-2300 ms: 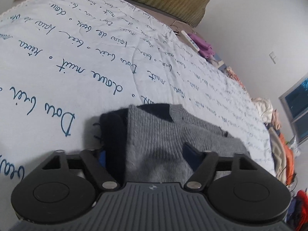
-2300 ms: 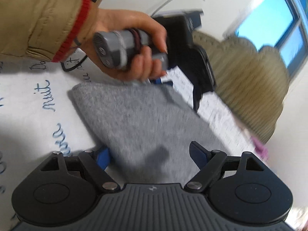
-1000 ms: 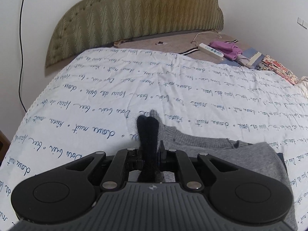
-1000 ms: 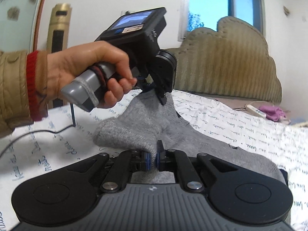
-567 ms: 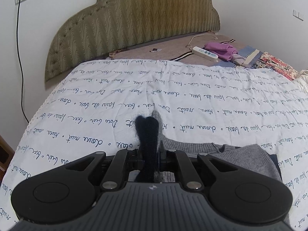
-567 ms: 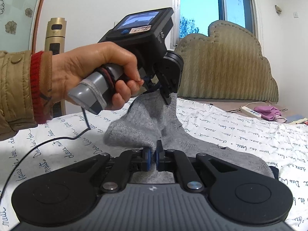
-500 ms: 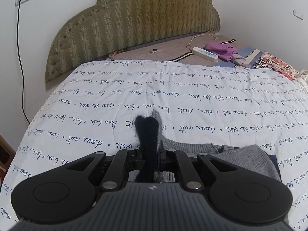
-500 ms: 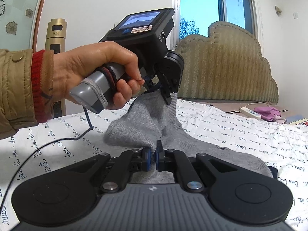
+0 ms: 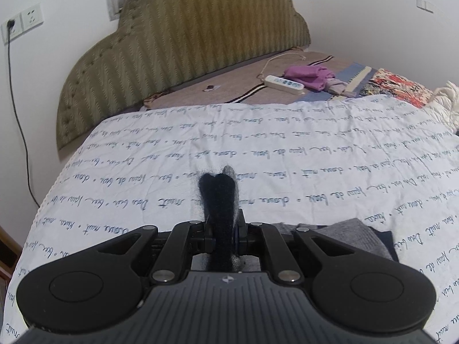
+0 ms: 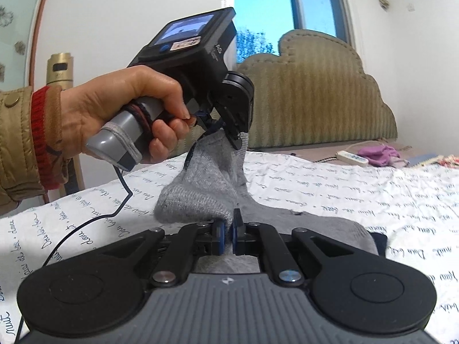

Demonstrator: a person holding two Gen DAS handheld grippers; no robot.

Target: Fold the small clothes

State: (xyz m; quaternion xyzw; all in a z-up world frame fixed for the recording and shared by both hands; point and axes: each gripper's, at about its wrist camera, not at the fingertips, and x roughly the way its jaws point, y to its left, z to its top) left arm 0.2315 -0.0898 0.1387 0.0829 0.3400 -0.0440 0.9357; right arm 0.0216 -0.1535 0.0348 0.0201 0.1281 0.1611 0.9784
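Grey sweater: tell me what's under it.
The grey sweater lies on the white printed bedsheet. A dark navy layer peeks out at its far corner; whether that is lining or a separate garment is hidden.

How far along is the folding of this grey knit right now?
Done: both corners are gripped. In hand: the left gripper and right gripper pinch the grey knit, lifting one edge off the bedspread. Left: carry it over, lay it flat, release.
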